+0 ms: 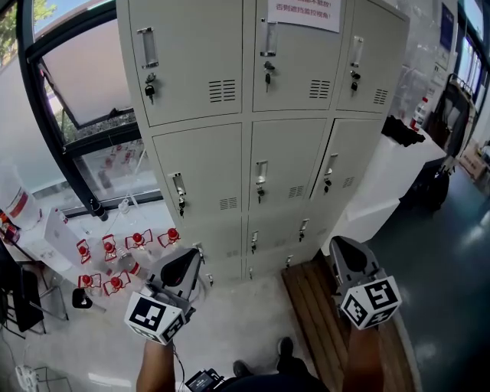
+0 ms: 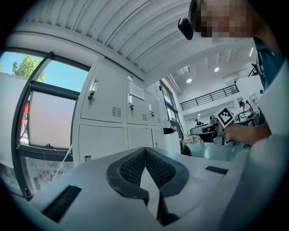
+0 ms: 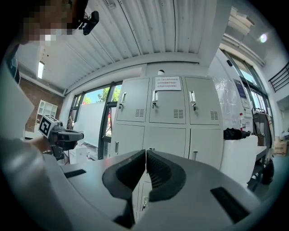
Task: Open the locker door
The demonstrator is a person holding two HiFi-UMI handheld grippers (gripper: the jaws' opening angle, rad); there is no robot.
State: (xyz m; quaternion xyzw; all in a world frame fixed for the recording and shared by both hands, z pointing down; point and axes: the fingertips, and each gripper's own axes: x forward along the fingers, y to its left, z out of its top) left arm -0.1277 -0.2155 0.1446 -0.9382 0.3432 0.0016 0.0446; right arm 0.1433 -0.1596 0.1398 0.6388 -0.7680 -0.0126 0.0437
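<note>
A beige metal locker bank (image 1: 260,115) stands ahead, three columns wide, every door shut. Each door has a vertical handle (image 1: 178,185) and a lock with a key hanging from it (image 1: 149,92). My left gripper (image 1: 190,259) is held in the air in front of the lower left doors, well short of them, shut on nothing. At the right, my right gripper (image 1: 341,246) hovers shut and empty, also apart from the doors. In the left gripper view the pads (image 2: 135,164) meet, with the lockers (image 2: 101,113) beyond. The right gripper view shows its pads (image 3: 156,169) together, facing the lockers (image 3: 167,117).
A paper notice (image 1: 304,13) is stuck on the top middle door. Packs of red-capped bottles (image 1: 122,253) lie on the floor at the left under a window (image 1: 76,76). Right of the lockers stands a white counter (image 1: 390,176) with a black bag (image 1: 402,130). Wooden boards (image 1: 318,321) lie on the floor.
</note>
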